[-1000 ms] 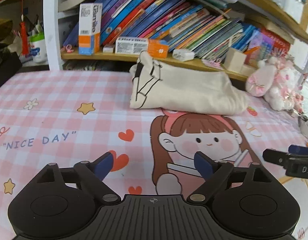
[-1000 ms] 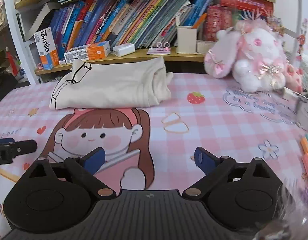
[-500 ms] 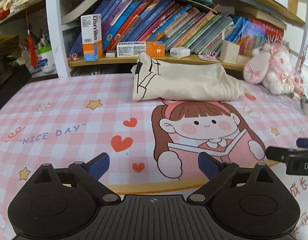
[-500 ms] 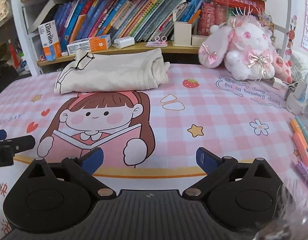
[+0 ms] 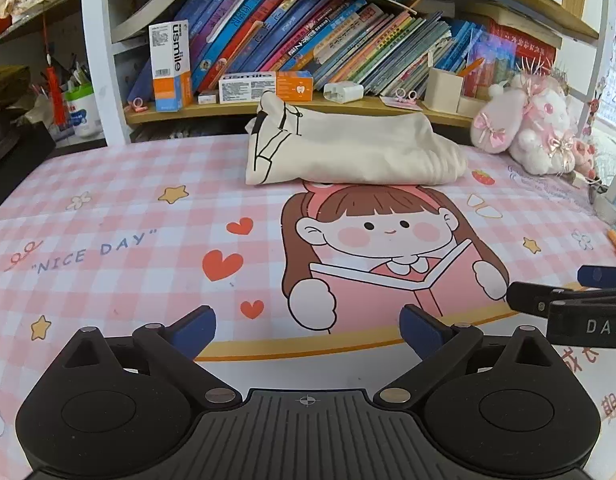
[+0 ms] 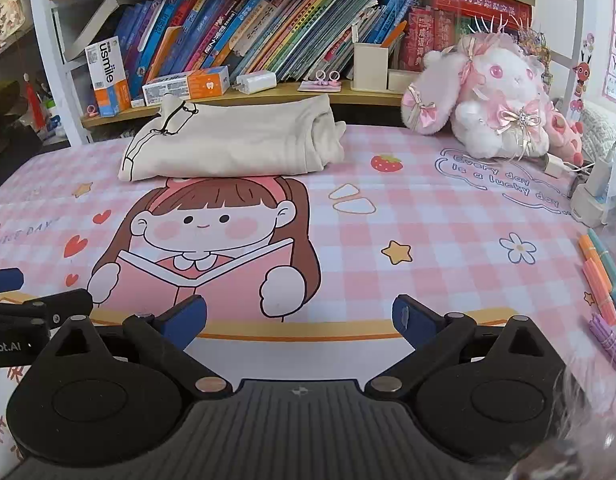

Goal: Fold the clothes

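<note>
A cream garment [image 5: 347,152] with black line print lies folded into a thick bundle at the far side of the pink checked mat [image 5: 108,220], against the bookshelf; in the right wrist view the same garment [image 6: 236,144] sits at upper left. My left gripper [image 5: 308,326] hovers over the near part of the mat, well short of the garment, open and empty. The right gripper [image 6: 300,316] stands beside it, also open with nothing between its blue pads. Each gripper's fingertip shows at the edge of the other's view.
A low wooden shelf [image 5: 347,106] with books, boxes and a pen cup runs behind the garment. A pink-and-white plush rabbit [image 6: 495,96] sits at the back right. Several markers [image 6: 599,280] and a charger [image 6: 587,200] lie along the right edge.
Both grippers have drawn back from the folded garment toward the near edge of the mat, so more of the cartoon girl print shows. The garment lies still.
</note>
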